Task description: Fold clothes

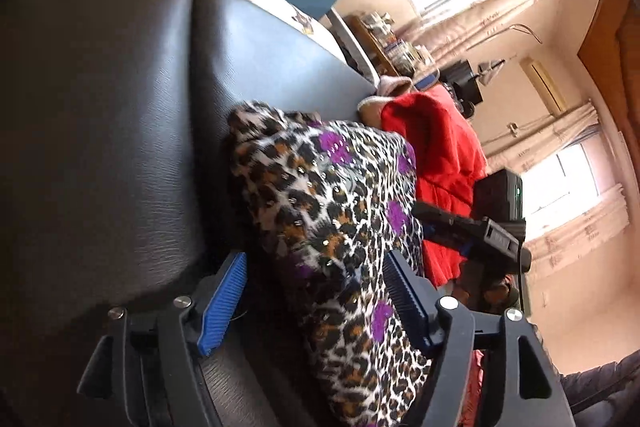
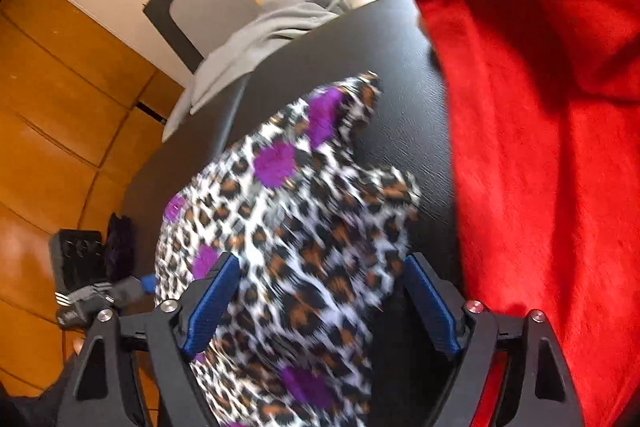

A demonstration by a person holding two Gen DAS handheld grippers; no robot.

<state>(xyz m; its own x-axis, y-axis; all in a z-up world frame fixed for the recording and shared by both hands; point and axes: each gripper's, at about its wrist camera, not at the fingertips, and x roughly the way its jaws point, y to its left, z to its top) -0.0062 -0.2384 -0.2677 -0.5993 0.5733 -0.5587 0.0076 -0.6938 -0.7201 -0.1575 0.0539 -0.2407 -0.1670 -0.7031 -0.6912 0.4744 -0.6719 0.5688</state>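
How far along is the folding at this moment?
Nothing clearly finished. In hand: the leopard-print garment lies on the black table between the wide-open fingers of both the left gripper and right gripper, ungripped. Left: red garment and grey garment, both unfolded.
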